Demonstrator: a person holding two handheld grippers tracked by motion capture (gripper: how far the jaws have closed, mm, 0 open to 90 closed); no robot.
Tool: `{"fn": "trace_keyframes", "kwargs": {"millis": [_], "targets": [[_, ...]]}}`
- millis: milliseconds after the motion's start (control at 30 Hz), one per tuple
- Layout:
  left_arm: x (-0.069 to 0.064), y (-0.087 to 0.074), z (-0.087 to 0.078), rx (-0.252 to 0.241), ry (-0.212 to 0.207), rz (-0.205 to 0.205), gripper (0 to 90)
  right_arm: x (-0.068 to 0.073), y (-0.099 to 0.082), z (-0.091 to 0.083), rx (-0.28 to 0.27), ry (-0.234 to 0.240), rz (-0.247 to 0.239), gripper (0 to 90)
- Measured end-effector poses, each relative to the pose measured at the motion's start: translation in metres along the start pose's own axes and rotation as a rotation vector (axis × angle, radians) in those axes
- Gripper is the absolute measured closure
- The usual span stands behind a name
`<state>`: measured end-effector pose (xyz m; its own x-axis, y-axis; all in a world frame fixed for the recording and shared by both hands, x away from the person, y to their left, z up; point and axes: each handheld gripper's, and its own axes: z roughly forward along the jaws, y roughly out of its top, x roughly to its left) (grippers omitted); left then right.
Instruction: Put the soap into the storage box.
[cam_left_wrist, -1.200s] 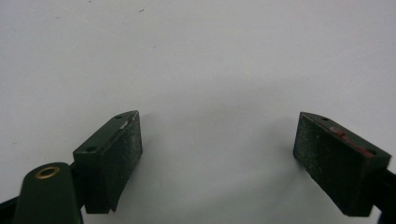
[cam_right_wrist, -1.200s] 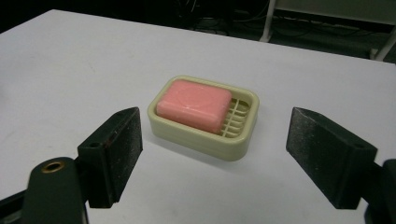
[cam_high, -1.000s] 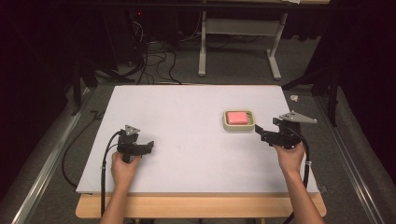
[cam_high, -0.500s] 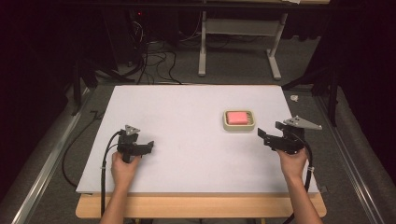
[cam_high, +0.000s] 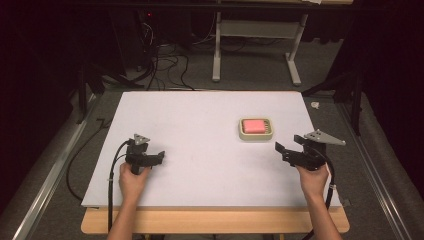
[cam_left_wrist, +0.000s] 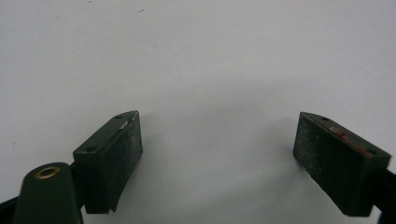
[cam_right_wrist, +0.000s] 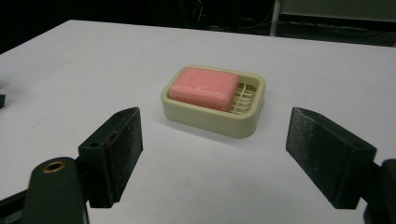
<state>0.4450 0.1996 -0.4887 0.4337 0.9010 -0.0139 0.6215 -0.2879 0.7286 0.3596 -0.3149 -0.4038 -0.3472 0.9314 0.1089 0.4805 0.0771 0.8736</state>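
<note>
High view, near edge first: bare wooden strip along the person's side, white table surface beyond it. Left hand just in from the near-left edge, holding the left gripper; jaws apart, nothing between them. Left gripper view confirms: both black pads wide apart over plain white surface, open room ahead.

Right hand near the near-right corner, holding the right gripper; jaws apart, empty, pointing toward table centre-left. Its grey plate sits close to the table's right edge. Cables trail from both grippers off the near edge.

Farther in: cream soap dish right of table centre, near the right gripper but apart from it, well apart from the left one. Pink soap bar lies in the dish. Right gripper view: soap dish ahead of the spread jaws, roughly between their lines; soap bar rests toward one end, slatted floor showing at the other. White surface bare on all sides of the dish.

Far edge: wide open stretch of table from the middle to the back-left corner. Beyond it, dark floor, cables, legs of a grey stand.
</note>
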Motion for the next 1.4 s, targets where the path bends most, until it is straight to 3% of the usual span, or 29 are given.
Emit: {"fn": "trace_keyframes", "kwargs": {"millis": [1400], "targets": [[0.000,0.000,0.000,0.000,0.000,0.000,16.0,0.023,-0.026,0.020,0.041,0.059,-0.002,20.9]]}}
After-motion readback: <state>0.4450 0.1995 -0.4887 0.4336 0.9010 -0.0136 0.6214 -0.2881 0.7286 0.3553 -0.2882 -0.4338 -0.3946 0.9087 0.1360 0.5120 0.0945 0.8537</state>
